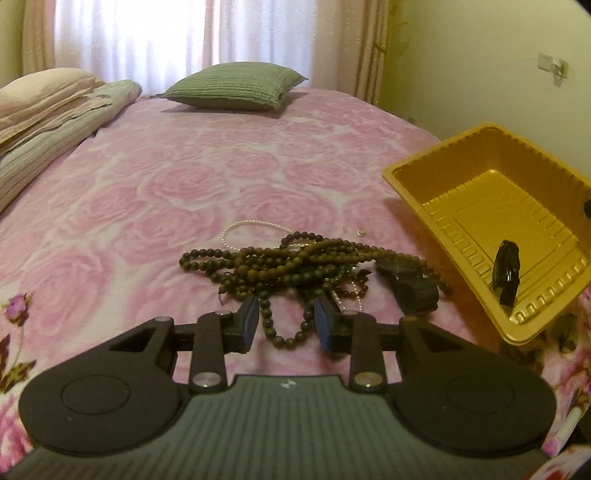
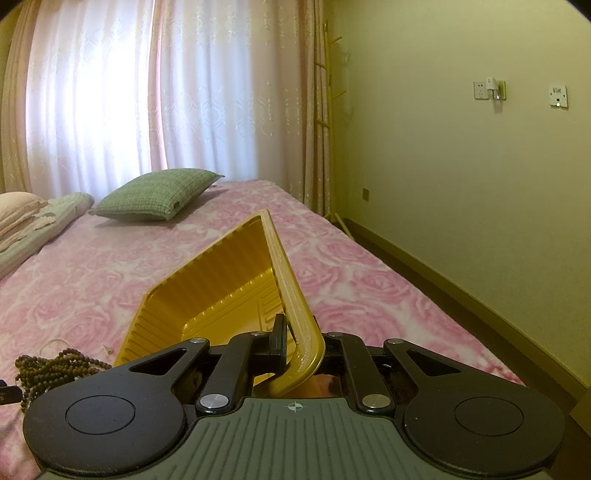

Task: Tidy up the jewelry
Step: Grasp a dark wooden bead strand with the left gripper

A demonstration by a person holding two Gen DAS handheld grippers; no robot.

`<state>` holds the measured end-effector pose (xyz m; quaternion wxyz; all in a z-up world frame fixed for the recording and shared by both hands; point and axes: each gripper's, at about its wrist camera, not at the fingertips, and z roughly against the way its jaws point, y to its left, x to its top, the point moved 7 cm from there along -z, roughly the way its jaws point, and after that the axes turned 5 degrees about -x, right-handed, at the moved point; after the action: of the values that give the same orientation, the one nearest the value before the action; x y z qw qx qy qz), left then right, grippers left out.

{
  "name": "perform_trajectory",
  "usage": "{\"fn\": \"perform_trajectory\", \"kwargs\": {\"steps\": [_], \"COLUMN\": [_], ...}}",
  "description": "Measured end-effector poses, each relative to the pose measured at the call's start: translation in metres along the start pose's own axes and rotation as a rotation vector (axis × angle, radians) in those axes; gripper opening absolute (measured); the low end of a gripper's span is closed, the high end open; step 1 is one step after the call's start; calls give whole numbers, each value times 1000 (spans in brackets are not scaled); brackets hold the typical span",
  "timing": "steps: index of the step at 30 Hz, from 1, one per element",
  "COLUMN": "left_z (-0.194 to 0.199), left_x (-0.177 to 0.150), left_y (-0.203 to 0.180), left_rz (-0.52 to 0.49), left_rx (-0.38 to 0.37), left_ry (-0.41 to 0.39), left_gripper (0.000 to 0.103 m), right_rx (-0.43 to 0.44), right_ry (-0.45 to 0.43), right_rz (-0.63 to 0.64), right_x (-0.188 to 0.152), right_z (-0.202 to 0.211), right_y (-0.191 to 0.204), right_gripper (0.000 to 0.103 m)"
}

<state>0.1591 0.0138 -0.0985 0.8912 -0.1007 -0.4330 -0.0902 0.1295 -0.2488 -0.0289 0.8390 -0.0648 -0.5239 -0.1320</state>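
Pink rose-patterned bedspread (image 1: 207, 177) covers the bed that carries everything, and the task's thing, a tangled heap of dark bead strings (image 1: 280, 269), lies toward the near edge of it, with a thin pale bead strand (image 1: 236, 229) looping out on its far side and a dark wristwatch (image 1: 410, 284) touching the heap on the side toward the tray. The left gripper (image 1: 286, 321) hangs just over the near loops of the heap, its jaws narrowly parted with 1 bead string running between them, and the blue pads (image 1: 252, 317) do not press on it. Beside the heap, toward the bed's right edge, the yellow plastic tray (image 1: 443, 184) is tipped up with its open face turned to the jewelry; 1 small dark item (image 1: 506, 271) already rests against its lower wall, though what it is cannot be told. The right gripper (image 2: 299, 343) is clamped on the tray's rim and holds it tilted. The step in hand looks like picking the next piece out of the pile, with most of the jewelry not yet moved. The next move likely calls for lowering the left jaws around a single strand and closing, then lifting slowly, since the strings are interlaced and may drag neighbours along. Farther off, a green cushion (image 1: 236, 86) and folded bedding (image 1: 51, 110) lie near the far edge, under the curtained window (image 1: 184, 33).
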Motion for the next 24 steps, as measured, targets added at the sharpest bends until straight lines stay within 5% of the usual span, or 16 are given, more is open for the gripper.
{"fn": "perform_trajectory", "kwargs": {"steps": [9, 24], "left_z": [-18, -19], "left_x": [-1, -11], "left_y": [-12, -11], "left_rz": [-67, -270], "left_rx": [-67, -66], "left_ry": [44, 109], "left_gripper": [28, 25], "right_rx": [-5, -5], "right_ry": [4, 5], "right_rz": [1, 1], "right_x": [0, -1], "right_z": [-1, -4], "right_y": [-1, -2], "right_gripper": [9, 9]}}
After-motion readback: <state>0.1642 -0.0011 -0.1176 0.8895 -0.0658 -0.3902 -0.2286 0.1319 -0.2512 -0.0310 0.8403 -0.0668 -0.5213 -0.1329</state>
